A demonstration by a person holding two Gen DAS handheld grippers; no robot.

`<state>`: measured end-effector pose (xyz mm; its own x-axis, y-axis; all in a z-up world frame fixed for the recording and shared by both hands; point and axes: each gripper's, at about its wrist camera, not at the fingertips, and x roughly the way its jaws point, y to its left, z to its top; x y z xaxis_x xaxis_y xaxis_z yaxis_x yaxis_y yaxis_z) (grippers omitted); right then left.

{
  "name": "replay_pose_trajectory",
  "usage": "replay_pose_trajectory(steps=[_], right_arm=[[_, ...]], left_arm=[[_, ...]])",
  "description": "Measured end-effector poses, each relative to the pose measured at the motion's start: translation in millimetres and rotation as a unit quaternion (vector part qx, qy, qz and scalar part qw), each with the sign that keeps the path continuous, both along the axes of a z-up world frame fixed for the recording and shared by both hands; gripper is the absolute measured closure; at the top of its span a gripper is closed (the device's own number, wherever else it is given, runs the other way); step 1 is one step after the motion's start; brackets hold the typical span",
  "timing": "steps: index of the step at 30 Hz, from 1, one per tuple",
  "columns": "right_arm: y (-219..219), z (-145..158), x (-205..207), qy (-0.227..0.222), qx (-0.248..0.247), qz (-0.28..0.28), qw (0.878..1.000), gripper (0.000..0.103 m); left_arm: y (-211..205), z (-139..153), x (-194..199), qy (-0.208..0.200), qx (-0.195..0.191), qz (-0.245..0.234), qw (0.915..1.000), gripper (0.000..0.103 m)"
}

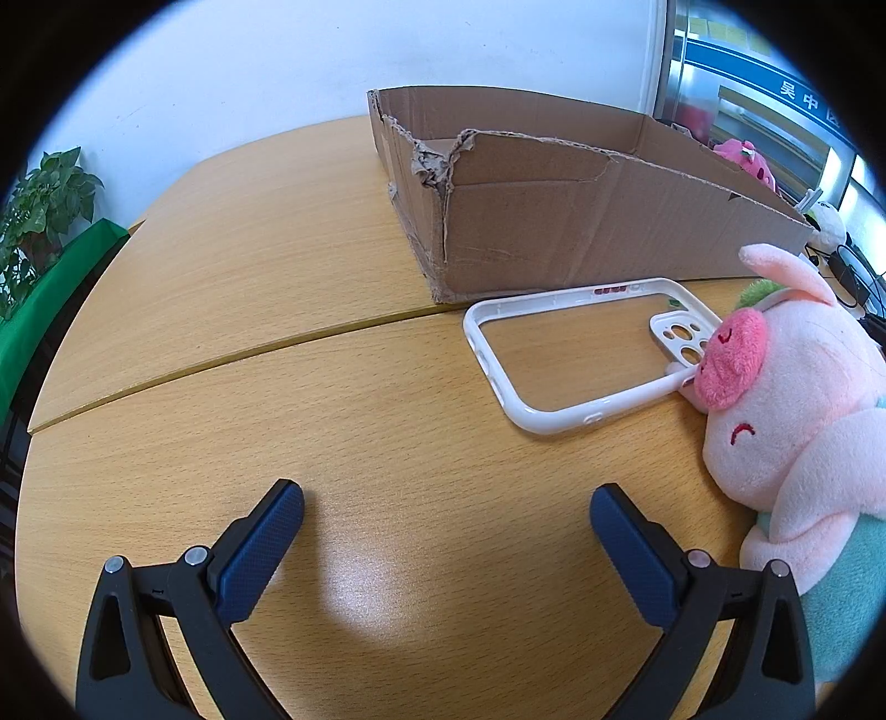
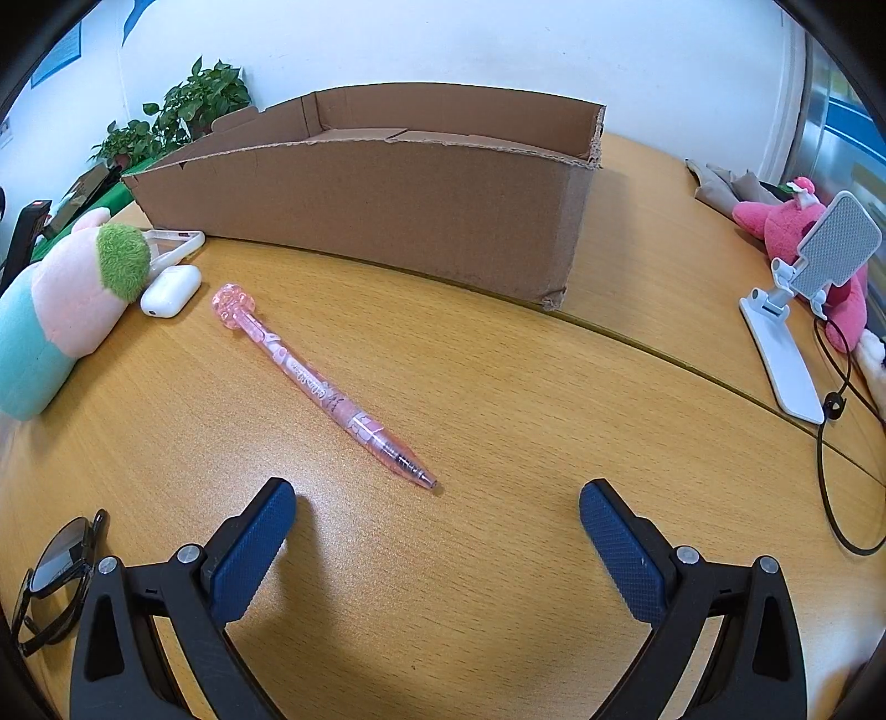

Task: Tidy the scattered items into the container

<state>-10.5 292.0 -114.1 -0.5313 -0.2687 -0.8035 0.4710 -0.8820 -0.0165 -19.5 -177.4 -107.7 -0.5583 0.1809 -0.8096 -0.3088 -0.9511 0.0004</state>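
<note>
Cardboard box [image 2: 387, 194], brown and open-topped, sits at the far middle of the wooden table [image 2: 498, 387]; its near left corner is torn and crumpled in the left wrist view, and its near wall is cut lower than the far one. Just in front of that wall, on the left, lies a white phone case [image 1: 559, 354] with a clear back, flat on the wood, its near right corner touching the snout of a pink plush pig [image 1: 797, 410]. The pig lies on its side, with a green tuft on its head and a pale teal body. Beside the tuft rests a white earbud case [image 2: 170, 291], and right of that a pink translucent pen [image 2: 321, 387] lies diagonally, its flower-shaped cap far left and its tip near right, well clear of the box. Black sunglasses [image 2: 55, 570] rest at the near left edge.

Left gripper [image 1: 446, 498] hangs over bare wood with its blue-padded jaws spread wide, holding nothing. Right gripper [image 2: 437, 498] is likewise wide apart and empty, the pen's tip just beyond its left pad.

Table wood is light and grained, with a seam curving across it. Far right stand a white phone stand [image 2: 797, 310], a deep pink plush toy [image 2: 786, 221] and a black cable [image 2: 830, 443]. Behind are a white wall [image 2: 443, 44] and green potted plants [image 2: 188, 105].
</note>
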Motion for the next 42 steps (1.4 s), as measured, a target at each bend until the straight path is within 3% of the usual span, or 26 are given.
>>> replay_pose_trajectory(steps=[13,18,23,26,30,32,35,38,40,42], right_arm=[[-8,1,0,0.0,0.0,-0.033,0.999,0.0],[-9,1,2,0.0,0.0,-0.041,0.999,0.0],[-9,1,2,0.0,0.0,-0.045,0.999,0.0],[-9,0,3,0.001,0.0,-0.046,0.999,0.0],[-9,1,4,0.001,0.0,-0.048,0.999,0.0],[-9,1,4,0.001,0.0,-0.048,0.999,0.0],[-9,1,4,0.001,0.0,-0.048,0.999,0.0],[-9,1,4,0.001,-0.001,-0.049,0.999,0.0],[-9,1,4,0.001,-0.001,-0.051,0.999,0.0],[-9,1,4,0.001,-0.001,-0.053,0.999,0.0]], left_arm=[[5,1,0,0.001,-0.001,0.034,0.9994,0.0],[9,1,9,0.001,0.001,0.026,0.9997,0.0],[6,1,24,0.002,0.004,0.056,0.9984,0.001],[-5,15,38,0.022,0.031,0.093,0.995,0.001],[-16,68,70,0.085,0.041,0.163,0.9822,0.001],[-11,92,84,0.098,0.054,0.174,0.9784,0.001],[17,121,101,0.102,0.101,0.123,0.982,0.001],[60,123,111,0.078,0.135,0.043,0.9868,0.001],[87,110,108,0.048,0.137,0.005,0.9894,0.001],[111,89,103,0.019,0.108,-0.014,0.9938,0.001]])
